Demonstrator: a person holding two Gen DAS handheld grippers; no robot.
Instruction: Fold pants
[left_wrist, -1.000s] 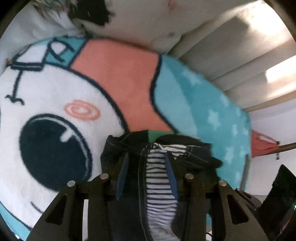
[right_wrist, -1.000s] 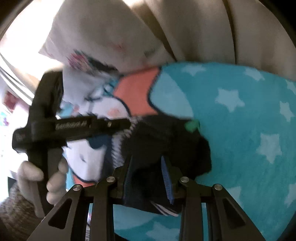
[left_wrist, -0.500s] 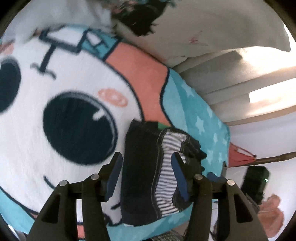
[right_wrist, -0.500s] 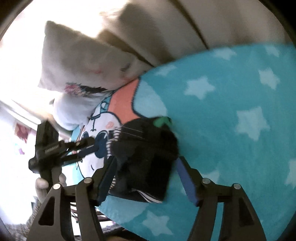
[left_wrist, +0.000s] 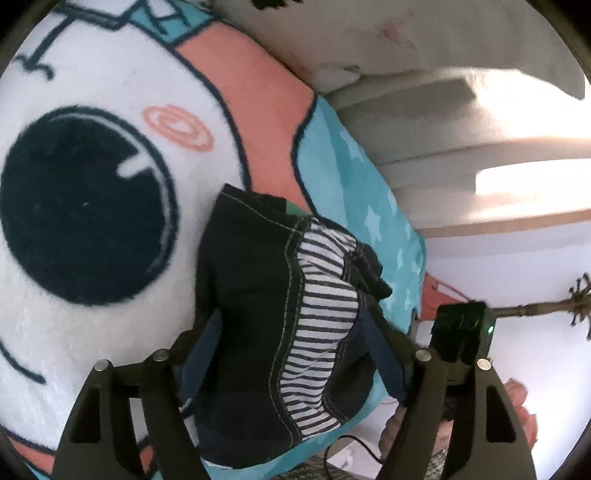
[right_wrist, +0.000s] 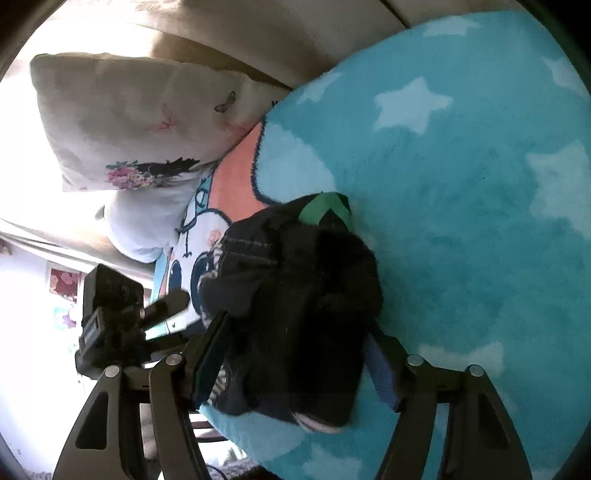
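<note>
The dark denim pants (left_wrist: 255, 314) lie folded into a small bundle on the cartoon blanket (left_wrist: 85, 92), with a striped lining (left_wrist: 321, 332) showing along one edge. My left gripper (left_wrist: 291, 332) is open, its fingers spread on either side of the bundle and clear of the cloth. In the right wrist view the same bundle (right_wrist: 306, 306) lies on the blue starred part of the blanket (right_wrist: 461, 192), a green tag (right_wrist: 325, 206) at its far end. My right gripper (right_wrist: 299, 339) is open around it. The left gripper (right_wrist: 110, 321) shows at the left there.
A beige pillow with a floral print (right_wrist: 125, 118) and a white pillow (right_wrist: 151, 221) lie at the blanket's far end. The sofa back (left_wrist: 424, 122) runs behind. The blanket's near edge (right_wrist: 236, 428) is close to the bundle. The right gripper body (left_wrist: 461, 332) shows at right.
Both grippers opened and let go of the pants, then drew back a little. The folded bundle now rests on the blanket.
</note>
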